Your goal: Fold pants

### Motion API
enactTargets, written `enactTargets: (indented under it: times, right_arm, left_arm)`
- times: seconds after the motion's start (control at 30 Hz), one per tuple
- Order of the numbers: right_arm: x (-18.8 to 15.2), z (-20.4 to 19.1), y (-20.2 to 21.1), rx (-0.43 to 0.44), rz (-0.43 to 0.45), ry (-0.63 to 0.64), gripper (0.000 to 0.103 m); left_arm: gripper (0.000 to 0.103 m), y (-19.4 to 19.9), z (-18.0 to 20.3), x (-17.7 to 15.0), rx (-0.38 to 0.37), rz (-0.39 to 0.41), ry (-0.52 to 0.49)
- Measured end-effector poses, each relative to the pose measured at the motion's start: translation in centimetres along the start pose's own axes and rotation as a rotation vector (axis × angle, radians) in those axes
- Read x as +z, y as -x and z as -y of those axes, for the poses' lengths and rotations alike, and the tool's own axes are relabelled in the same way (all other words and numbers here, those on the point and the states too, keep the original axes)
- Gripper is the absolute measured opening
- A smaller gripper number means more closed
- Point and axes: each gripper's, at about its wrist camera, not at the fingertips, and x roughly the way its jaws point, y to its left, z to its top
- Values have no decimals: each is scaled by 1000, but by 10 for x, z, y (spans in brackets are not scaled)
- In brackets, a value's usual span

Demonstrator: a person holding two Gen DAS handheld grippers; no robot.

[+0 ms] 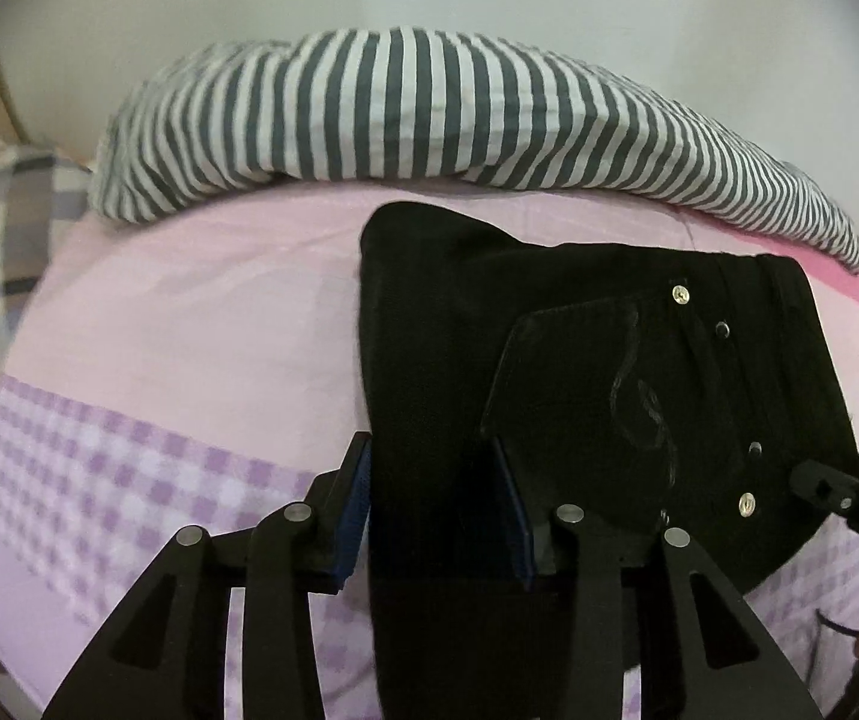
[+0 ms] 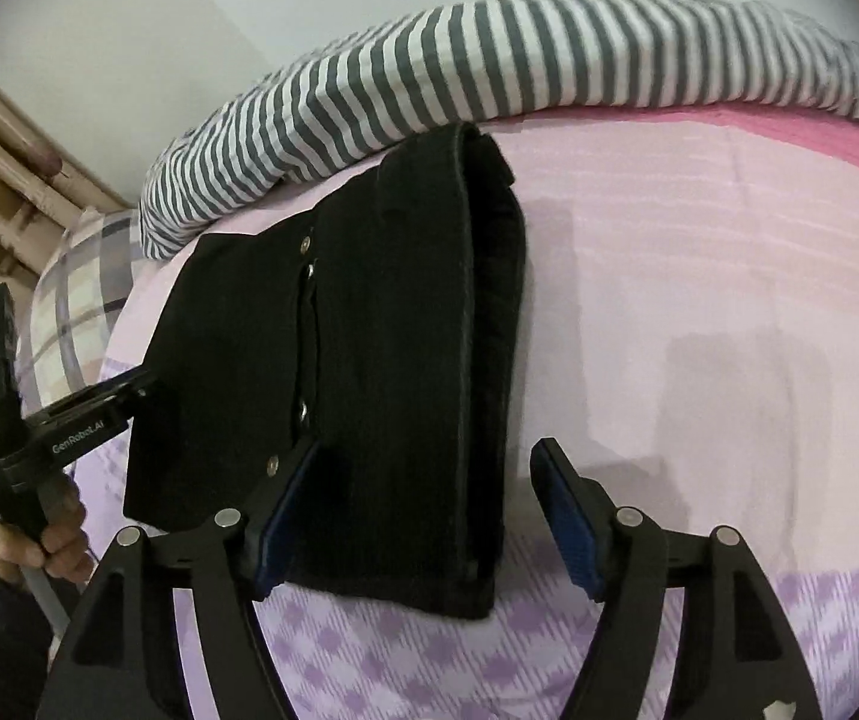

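Right wrist: fingers [image 2: 570,522] apart, straddling folded pants [image 2: 393,360]

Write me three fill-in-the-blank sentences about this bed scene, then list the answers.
1. The folded pants are ____ in colour.
2. The pillow behind them has a ____ pattern.
3. The pads on the right gripper fingers are ____ in colour.

Answers: black; striped; blue
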Motion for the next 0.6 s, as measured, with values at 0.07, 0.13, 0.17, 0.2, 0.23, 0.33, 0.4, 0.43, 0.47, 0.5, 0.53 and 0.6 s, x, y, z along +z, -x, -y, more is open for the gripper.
enactTargets:
  times: [0.07, 0.13, 0.17, 0.2, 0.23, 0.33, 0.4, 0.43, 0.47, 0.5, 0.53, 0.6]
  right_arm:
    - [-2, -5, 4, -22, 22, 6, 73]
    - [-8, -10, 8, -46, 32, 29, 73]
    - [-12, -12, 10, -62, 38, 40, 73]
    - [-14, -15, 11, -76, 46, 51, 73]
    - [-15, -17, 12, -87, 53, 57, 73]
    - [-19, -24, 17, -122, 64, 80, 73]
    - [-23, -30, 24, -158, 79, 103, 73]
    - [-26, -33, 29, -173, 91, 117, 74]
    - [-29, -37, 33, -183, 102, 129, 75]
    - [-32, -42, 38, -195, 115, 140, 78]
    - [-35, -47, 43, -204, 128, 147, 81]
    - [-42, -55, 51, -226, 150, 165, 85]
  left_arm:
    - [41, 13, 1, -6, 24, 20, -5]
    - [41, 28, 2, -14, 40, 40, -11]
    - [41, 35, 3, -17, 48, 50, -15]
    - [41, 44, 5, -23, 60, 64, -21]
    - [42, 49, 8, -26, 66, 74, -24]
    - [43, 71, 13, -40, 86, 99, -33]
    - [45, 80, 20, -46, 85, 113, -37]
    - [47, 85, 22, -50, 85, 118, -41]
    - [47, 90, 24, -54, 84, 121, -42]
    - [50, 93, 25, -58, 80, 124, -39]
    - [53, 97, 26, -63, 74, 124, -33]
    - [55, 101, 29, -70, 71, 122, -14]
